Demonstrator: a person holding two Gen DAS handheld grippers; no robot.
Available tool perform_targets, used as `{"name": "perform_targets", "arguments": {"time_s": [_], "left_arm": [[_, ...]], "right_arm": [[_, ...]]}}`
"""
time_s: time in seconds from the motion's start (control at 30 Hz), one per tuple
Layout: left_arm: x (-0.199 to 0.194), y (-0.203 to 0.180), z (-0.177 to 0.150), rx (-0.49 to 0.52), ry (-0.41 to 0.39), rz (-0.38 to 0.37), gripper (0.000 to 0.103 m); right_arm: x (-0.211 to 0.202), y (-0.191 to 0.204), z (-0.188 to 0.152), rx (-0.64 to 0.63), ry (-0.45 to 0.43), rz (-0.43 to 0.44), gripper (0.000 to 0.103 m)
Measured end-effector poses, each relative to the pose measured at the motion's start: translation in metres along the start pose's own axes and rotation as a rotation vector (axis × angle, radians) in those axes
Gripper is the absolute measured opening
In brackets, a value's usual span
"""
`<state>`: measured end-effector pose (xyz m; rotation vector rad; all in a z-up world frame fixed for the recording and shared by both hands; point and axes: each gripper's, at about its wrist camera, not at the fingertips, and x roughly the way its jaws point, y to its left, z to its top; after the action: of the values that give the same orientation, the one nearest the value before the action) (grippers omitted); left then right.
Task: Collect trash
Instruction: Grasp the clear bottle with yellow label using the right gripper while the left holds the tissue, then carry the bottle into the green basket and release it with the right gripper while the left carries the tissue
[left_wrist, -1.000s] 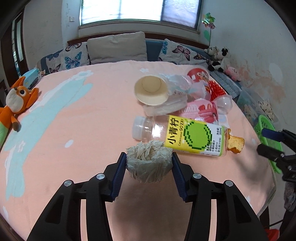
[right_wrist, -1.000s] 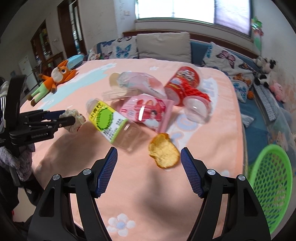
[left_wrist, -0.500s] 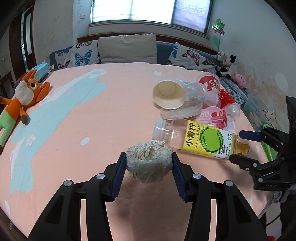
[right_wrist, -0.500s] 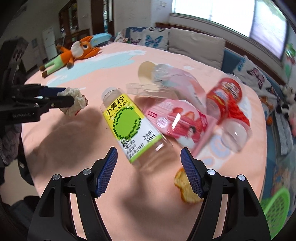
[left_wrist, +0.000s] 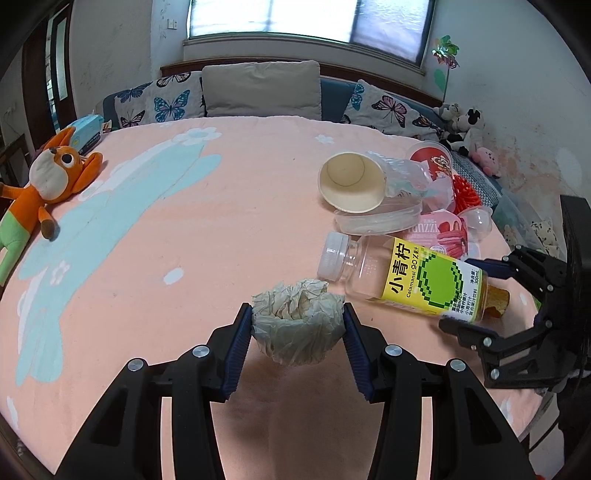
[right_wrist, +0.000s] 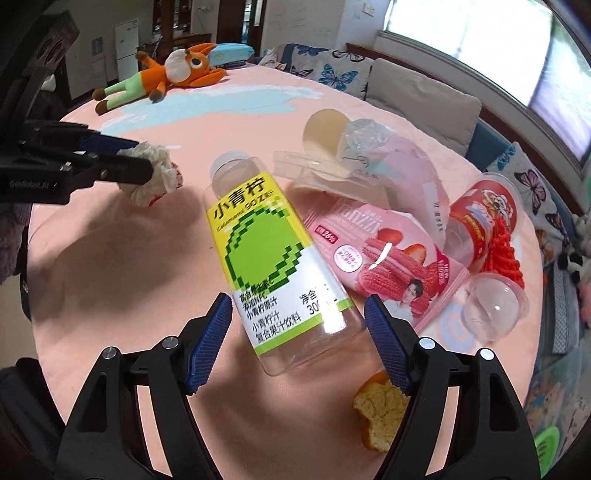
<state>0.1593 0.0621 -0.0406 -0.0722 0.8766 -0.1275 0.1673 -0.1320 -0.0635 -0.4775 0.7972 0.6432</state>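
My left gripper (left_wrist: 297, 323) is shut on a crumpled paper ball (left_wrist: 297, 328), held just above the pink tablecloth; the same ball (right_wrist: 155, 177) shows in the right wrist view. An empty clear bottle with a yellow-green label (right_wrist: 273, 262) lies on its side, its base end between the fingers of my right gripper (right_wrist: 298, 317). Those jaws are opening and the blue pads stand clear of the bottle. In the left wrist view the bottle (left_wrist: 402, 280) lies right of the paper ball with the right gripper (left_wrist: 461, 295) around its far end.
Behind the bottle lie a paper cup (left_wrist: 351, 182), a clear lid (left_wrist: 376, 221), a pink snack packet (right_wrist: 384, 269), a red cup (right_wrist: 484, 218) and a clear dome (right_wrist: 491, 306). A bread piece (right_wrist: 380, 410) lies near my right finger. A plush fox (left_wrist: 48, 184) sits left. A green basket (right_wrist: 546, 446) is low right.
My right gripper has rolled and swung left from the bread piece to the bottle's base, and its jaws have widened slightly. The left gripper still holds the paper ball and has drifted a little.
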Motion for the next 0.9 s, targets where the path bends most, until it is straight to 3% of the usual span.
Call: {"name": "perform_targets", "arguments": {"time_s": [0.13,0.27,0.37,0.9], "left_arm": [[-0.002,0.001,0.0,-0.005,-0.006,0.005,0.047],[-0.006,0.005,0.0,-0.018,-0.016,0.003,0.047],[-0.007,0.007,-0.001,-0.024,-0.017,0.004,0.047],[-0.024,-0.001,-0.002,-0.02,-0.061,-0.034,0.047]], "right_arm": [[0.005,0.006,-0.003,-0.026,0.013,-0.018,0.072],[0.008,0.01,-0.006,-0.025,0.017,-0.018,0.062],[0.006,0.012,-0.007,-0.008,0.007,-0.02,0.062],[-0.073,0.007,0.004,0.152,-0.162,0.02,0.06]]}}
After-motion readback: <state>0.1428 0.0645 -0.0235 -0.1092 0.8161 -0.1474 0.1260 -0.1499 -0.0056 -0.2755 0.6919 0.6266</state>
